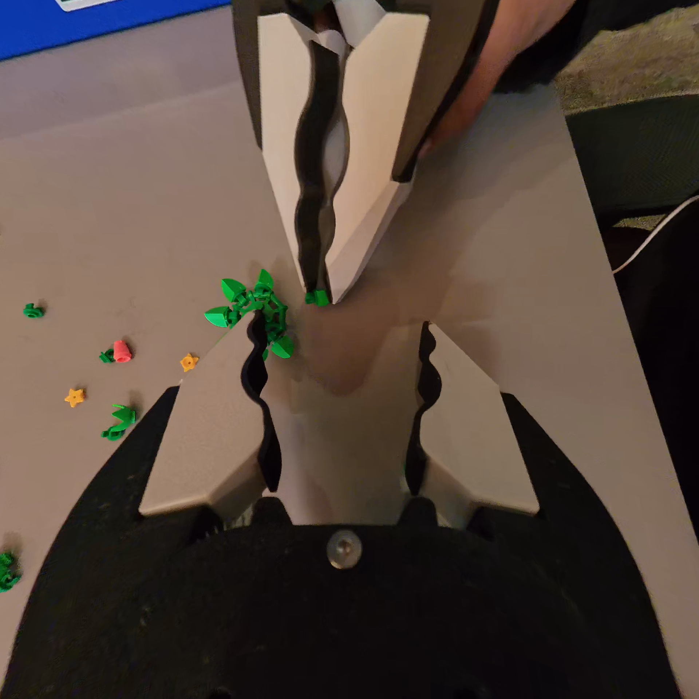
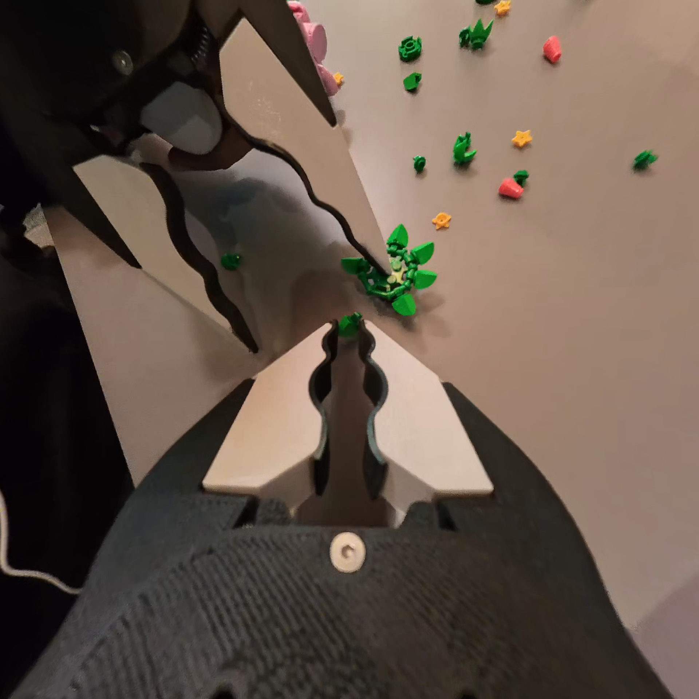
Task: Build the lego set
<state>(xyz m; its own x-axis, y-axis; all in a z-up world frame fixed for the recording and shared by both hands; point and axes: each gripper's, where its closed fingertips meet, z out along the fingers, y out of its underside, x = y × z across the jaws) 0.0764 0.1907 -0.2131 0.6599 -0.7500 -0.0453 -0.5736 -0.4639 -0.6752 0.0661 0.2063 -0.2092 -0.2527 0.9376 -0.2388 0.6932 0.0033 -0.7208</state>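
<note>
Both tongs meet over the pale grey tabletop (image 1: 113, 196). The right gripper (image 2: 348, 323) is clenched on a small green lego stud piece (image 2: 348, 325) at its very tips, just beside the green ring of leaf-shaped lego pieces (image 2: 393, 274). The left gripper (image 1: 340, 325) stands spread wide; one fingertip (image 1: 254, 321) rests at the inside of the leaf ring, the other well clear to the side.

Only the right wrist view shows the pale yellow-green centre inside the ring, a lone green piece (image 2: 230, 261) between the left gripper's fingers, a pink round lego flower (image 2: 314, 38) at the top, and the wider scatter of loose parts: two coral cone pieces (image 2: 510, 189), orange star-shaped studs (image 2: 522, 138) and green sprigs (image 2: 463, 149). Only the left wrist view shows a blue mat (image 1: 56, 30) at the far edge, the person's hand (image 1: 503, 68) on the right tool, and the table's right edge (image 1: 590, 212) with dark floor and a white cable (image 1: 650, 234) beyond.

Bare tabletop lies open between the ring and that edge.
</note>
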